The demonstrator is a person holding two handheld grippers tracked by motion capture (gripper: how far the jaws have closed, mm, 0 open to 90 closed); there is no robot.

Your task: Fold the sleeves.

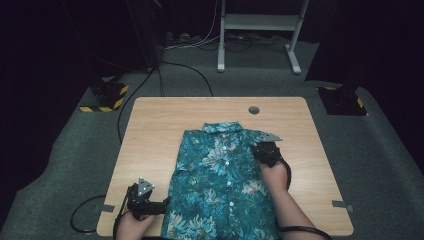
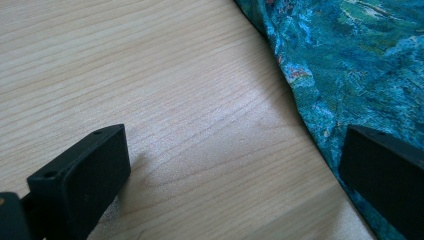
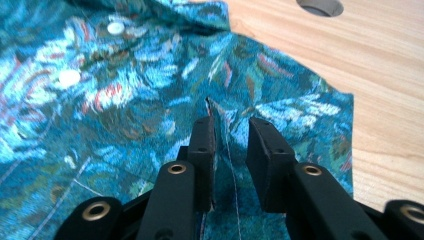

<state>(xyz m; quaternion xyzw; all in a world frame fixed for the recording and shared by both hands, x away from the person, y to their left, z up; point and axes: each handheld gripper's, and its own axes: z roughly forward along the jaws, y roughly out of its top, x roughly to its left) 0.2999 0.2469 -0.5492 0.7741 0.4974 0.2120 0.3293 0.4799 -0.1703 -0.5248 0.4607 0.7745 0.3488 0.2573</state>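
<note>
Two grippers worked at a wooden desk (image 1: pixel 150 130) on which a teal floral shirt (image 1: pixel 220 185) lay flat, buttoned side up. The shirt sat in the middle of the desk, its collar (image 1: pixel 222 127) pointing toward the far edge and its hem reaching the near edge, between the person's forearms.

In the high view the left gripper (image 1: pixel 162 206) rested near the desk's near left corner, its tips just at the shirt's left hem edge. Seen from the left gripper view, its jaws stood wide apart (nothing clamped between them): one hung over bare wood, the other over the shirt's (image 2: pixel 350 65) border, with the fabric edge running between them.

The right gripper (image 1: pixel 257 145) lay on the shirt's right shoulder area, toward the far right part of the garment, with the person's right hand (image 1: pixel 274 172) behind it. In the right gripper view (image 3: pixel 231 135), its jaws were only narrowly parted. A small raised fold of cloth (image 3: pixel 215 112) stood beside the left jaw's inner face, with the other jaw a little off it, so the cloth was between the jaws but not pinched. Two white buttons (image 3: pixel 69 77) showed on the shirt's (image 3: pixel 100 110) placket, and a round grommet hole (image 1: pixel 254 109) sat in the desk near the far edge.
</note>
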